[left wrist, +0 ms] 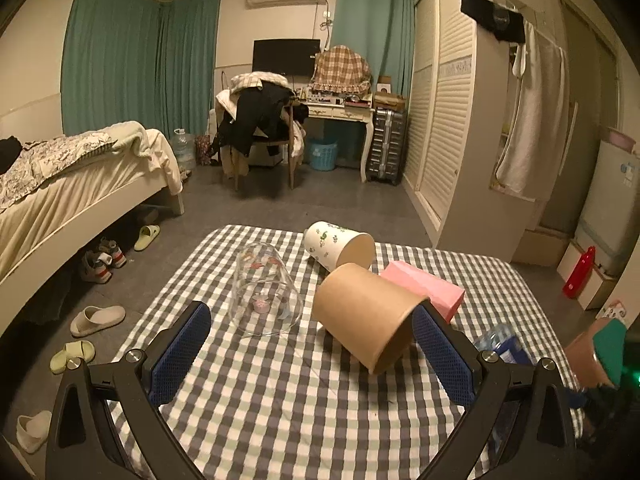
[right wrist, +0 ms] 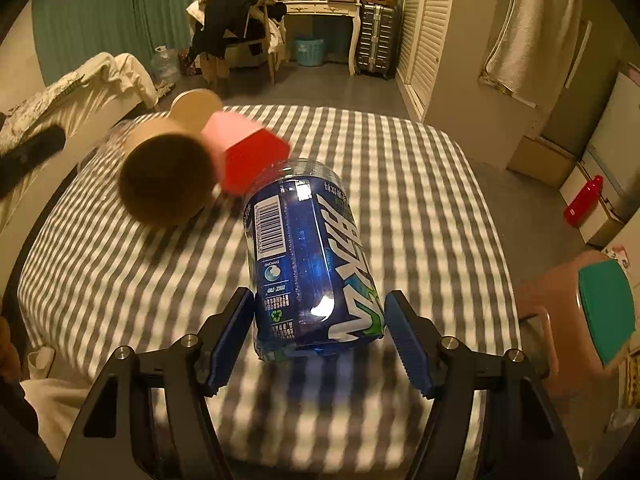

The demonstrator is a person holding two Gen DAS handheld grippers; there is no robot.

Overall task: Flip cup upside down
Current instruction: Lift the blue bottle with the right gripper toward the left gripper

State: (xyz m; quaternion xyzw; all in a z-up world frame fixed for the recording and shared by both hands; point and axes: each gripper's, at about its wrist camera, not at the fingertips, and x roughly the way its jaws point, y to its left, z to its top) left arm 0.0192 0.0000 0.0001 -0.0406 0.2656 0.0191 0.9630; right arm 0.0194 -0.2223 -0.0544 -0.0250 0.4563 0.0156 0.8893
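Observation:
A brown paper cup [left wrist: 366, 316] lies on its side on the checkered tablecloth [left wrist: 280, 392], mouth toward me; it also shows blurred in the right wrist view [right wrist: 168, 180]. A white patterned paper cup [left wrist: 338, 245] lies on its side behind it. A clear glass cup [left wrist: 264, 294] stands upside down to the left. My left gripper [left wrist: 312, 356] is open and empty, its right pad beside the brown cup's rim. My right gripper [right wrist: 320, 340] is open around a blue-labelled cut bottle cup [right wrist: 312, 260] lying on the cloth; whether the pads touch it is unclear.
A pink box [left wrist: 424, 290] lies behind the brown cup, also in the right wrist view [right wrist: 244, 152]. A brown container with a teal lid [right wrist: 592, 312] stands at the table's right edge. Bed [left wrist: 60, 184], slippers and wardrobe [left wrist: 452, 120] surround the table.

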